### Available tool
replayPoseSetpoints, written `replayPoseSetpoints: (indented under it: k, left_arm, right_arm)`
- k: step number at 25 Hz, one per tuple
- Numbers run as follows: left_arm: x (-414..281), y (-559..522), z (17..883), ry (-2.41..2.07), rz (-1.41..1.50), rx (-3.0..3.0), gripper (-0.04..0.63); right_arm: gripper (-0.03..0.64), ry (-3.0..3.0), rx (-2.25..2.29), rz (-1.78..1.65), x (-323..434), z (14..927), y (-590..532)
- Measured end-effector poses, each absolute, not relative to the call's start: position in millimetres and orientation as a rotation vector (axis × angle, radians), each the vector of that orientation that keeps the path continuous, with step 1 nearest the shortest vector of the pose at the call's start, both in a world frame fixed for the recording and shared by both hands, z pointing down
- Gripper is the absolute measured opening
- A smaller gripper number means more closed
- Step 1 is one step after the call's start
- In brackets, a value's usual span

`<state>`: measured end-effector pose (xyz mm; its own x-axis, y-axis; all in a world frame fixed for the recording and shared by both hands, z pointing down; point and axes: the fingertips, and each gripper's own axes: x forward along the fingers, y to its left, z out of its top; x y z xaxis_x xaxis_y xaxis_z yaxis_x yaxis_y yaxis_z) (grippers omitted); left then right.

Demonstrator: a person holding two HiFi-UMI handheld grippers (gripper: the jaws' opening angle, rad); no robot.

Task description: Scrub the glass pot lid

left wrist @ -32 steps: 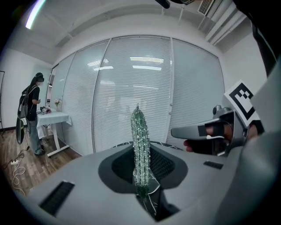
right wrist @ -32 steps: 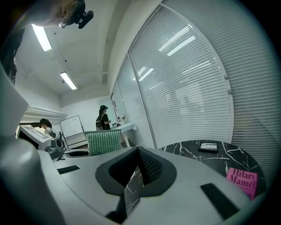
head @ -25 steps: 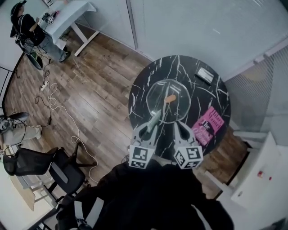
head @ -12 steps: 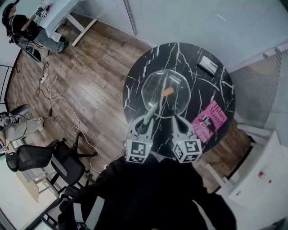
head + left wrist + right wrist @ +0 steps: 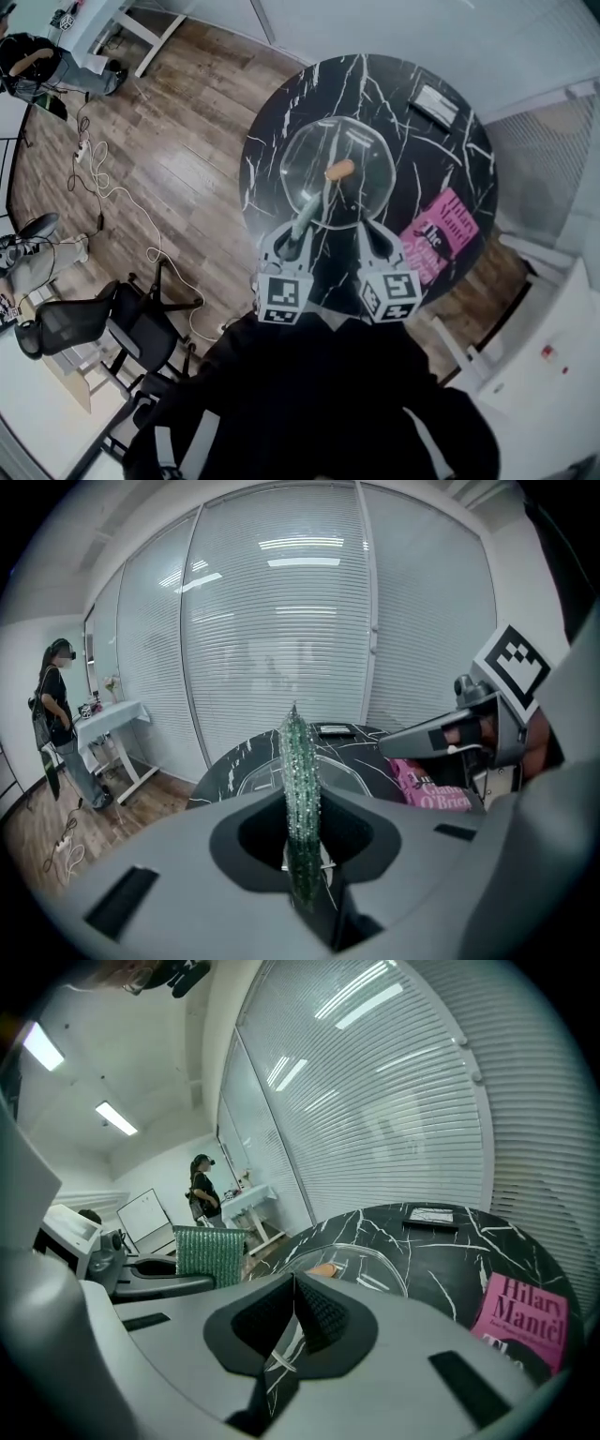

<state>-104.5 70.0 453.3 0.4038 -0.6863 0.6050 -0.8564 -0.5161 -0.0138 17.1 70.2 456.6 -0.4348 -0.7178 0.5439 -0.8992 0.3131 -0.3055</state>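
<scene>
Grippers beside the glass pot lid (image 5: 364, 199) on the black table (image 5: 441, 178)
Left gripper (image 5: 302, 855) pinches a green scrubber (image 5: 300, 789) upright; right gripper (image 5: 292, 1312) is pressed together, empty. Lid with orange knob (image 5: 339, 170) lies flat at the centre of the head view.

The pink book (image 5: 523, 1321) runs off the edge; the small flat object (image 5: 431, 1218) is perhaps a remote.
</scene>
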Motion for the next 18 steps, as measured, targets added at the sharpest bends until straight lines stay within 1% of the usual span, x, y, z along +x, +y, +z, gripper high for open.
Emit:
replayPoseSetpoints:
  k: [18]
  left_arm:
    - [-115, 55, 520, -1.323, 0.942, 2.262, 0.064]
  right_arm:
    - [0.006, -2.121, 1.445, 0.944, 38, 535, 70]
